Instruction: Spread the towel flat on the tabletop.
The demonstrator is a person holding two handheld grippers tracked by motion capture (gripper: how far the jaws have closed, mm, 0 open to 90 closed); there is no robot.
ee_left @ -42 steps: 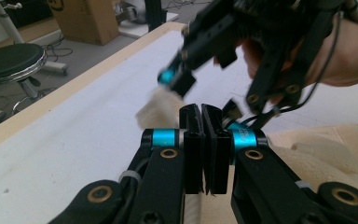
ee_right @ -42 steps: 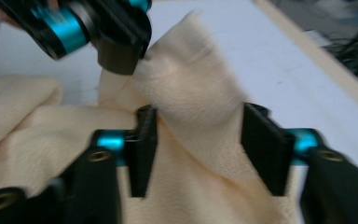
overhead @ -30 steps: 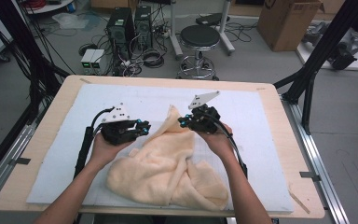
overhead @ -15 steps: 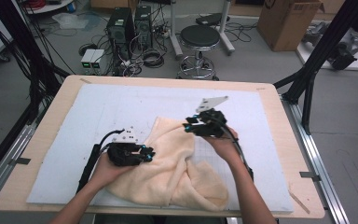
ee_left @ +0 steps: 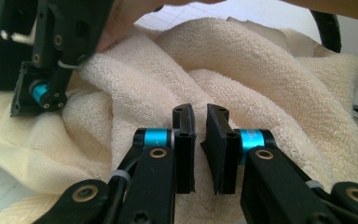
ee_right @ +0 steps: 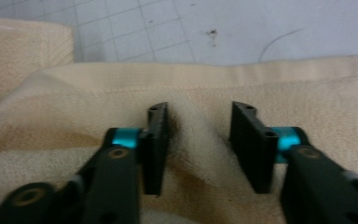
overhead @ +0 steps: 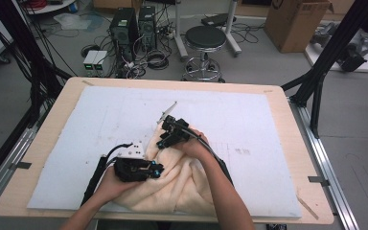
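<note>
Cream terry towel (overhead: pixel 182 184), crumpled into thick soft folds, lying on the white mat at lower centre of the high view; hemmed edge visible in the right gripper view.

Wooden table (overhead: pixel 38 158), rounded corners, topped with a white gridded mat (overhead: pixel 249 120) that carries a few dark specks. Black metal frame struts (overhead: pixel 316 81) rise at 3 and 9 o'clock of the table. Grey floor (overhead: pixel 268 67) all round. At 12 o'clock: round black stool (overhead: pixel 206 38) on a chrome base. At 11 o'clock: two black PC towers (overhead: pixel 134 28), tangled cables (overhead: pixel 155 60) and a small white box (overhead: pixel 95 61) beside them. At 1 o'clock: cardboard box (overhead: pixel 299 19). At 2 o'clock: black equipment on a white sheet (overhead: pixel 350 52). Tape marks (overhead: pixel 316 179) on the table's side rails. Even overhead light, soft shadows.
</note>
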